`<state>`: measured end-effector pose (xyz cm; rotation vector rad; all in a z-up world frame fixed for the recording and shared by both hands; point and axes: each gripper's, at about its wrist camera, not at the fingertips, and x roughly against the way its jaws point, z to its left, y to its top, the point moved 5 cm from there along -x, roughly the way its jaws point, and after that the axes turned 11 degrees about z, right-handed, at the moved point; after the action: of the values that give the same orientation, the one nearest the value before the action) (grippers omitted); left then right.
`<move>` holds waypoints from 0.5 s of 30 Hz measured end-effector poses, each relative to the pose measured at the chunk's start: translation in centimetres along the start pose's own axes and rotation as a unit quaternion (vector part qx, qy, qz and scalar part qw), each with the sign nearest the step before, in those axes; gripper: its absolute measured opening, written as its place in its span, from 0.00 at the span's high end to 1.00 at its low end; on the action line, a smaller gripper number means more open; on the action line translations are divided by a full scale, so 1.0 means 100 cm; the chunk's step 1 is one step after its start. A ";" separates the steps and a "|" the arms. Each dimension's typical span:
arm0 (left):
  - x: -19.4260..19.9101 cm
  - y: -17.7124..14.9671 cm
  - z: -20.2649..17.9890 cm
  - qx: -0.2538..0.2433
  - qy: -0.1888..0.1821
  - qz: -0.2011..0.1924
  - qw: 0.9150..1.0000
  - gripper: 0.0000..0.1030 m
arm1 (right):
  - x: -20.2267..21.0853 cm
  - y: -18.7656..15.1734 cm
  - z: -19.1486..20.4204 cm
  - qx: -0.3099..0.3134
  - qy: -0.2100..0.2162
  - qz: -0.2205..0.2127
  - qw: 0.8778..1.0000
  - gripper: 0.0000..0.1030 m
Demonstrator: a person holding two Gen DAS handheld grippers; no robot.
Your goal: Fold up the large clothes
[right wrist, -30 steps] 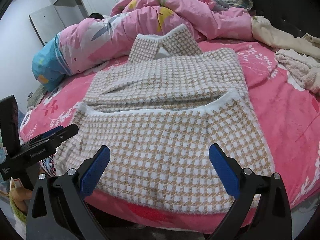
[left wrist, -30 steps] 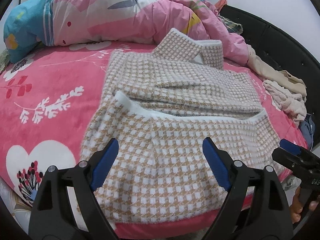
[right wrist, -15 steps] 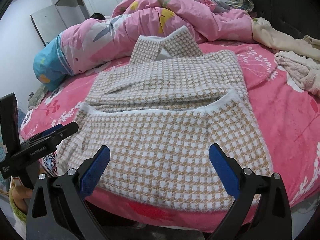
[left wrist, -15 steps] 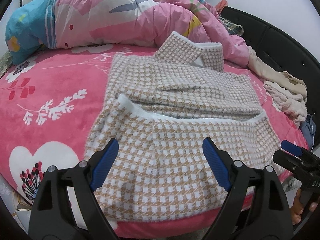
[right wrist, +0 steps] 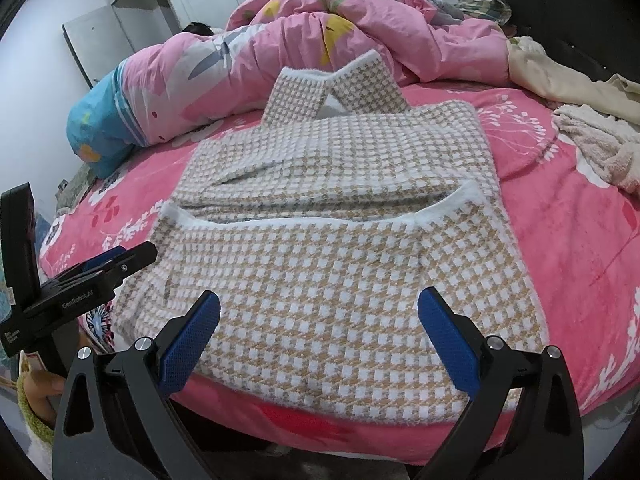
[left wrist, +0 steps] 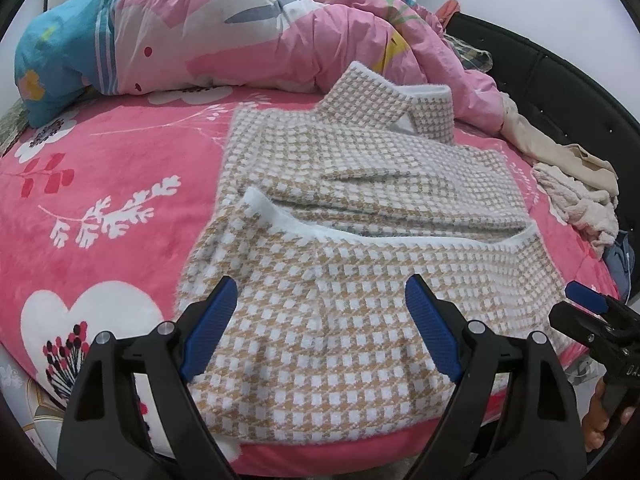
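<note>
A: Sweater [left wrist: 352, 280] is seen on the pink bed [left wrist: 120, 184], hem flap turned up over the folded sleeves. Left gripper [left wrist: 316, 320] and right gripper [right wrist: 318, 330]: fingers spread wide, nothing held.

B: Noted. Thick fuzzy checked knit; the near fold is best gripped at both corners and lifted evenly.

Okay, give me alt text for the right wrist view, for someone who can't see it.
A tan-and-white checked sweater lies partly folded on a pink floral bed, its hem turned up toward the collar. The open right gripper hovers at its near edge, the left gripper beside it, and a rumpled pink duvet behind.
</note>
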<state>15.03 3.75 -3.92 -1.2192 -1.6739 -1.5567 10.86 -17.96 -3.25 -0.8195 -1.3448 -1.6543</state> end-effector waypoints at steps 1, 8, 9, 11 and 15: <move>0.000 0.000 0.000 0.000 0.000 0.000 1.000 0.20 | 0.000 0.000 0.000 0.000 0.000 0.000 1.000 0.06; 0.000 -0.001 0.001 0.001 0.001 0.000 1.000 0.20 | -0.001 -0.001 0.002 0.004 0.001 0.000 1.000 0.06; 0.000 -0.001 0.001 0.001 0.001 0.000 1.000 0.20 | -0.001 -0.001 0.003 0.004 0.001 0.000 1.000 0.06; 0.000 0.000 0.001 0.000 0.001 0.000 1.000 0.20 | -0.001 -0.001 0.003 0.004 0.002 0.000 1.000 0.06; 0.001 -0.001 0.001 0.000 0.001 0.000 1.000 0.20 | -0.001 -0.001 0.003 0.004 0.003 0.000 1.000 0.06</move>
<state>14.97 3.86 -3.92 -1.2174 -1.6722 -1.5569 10.81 -17.60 -3.34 -0.8106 -1.3466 -1.6497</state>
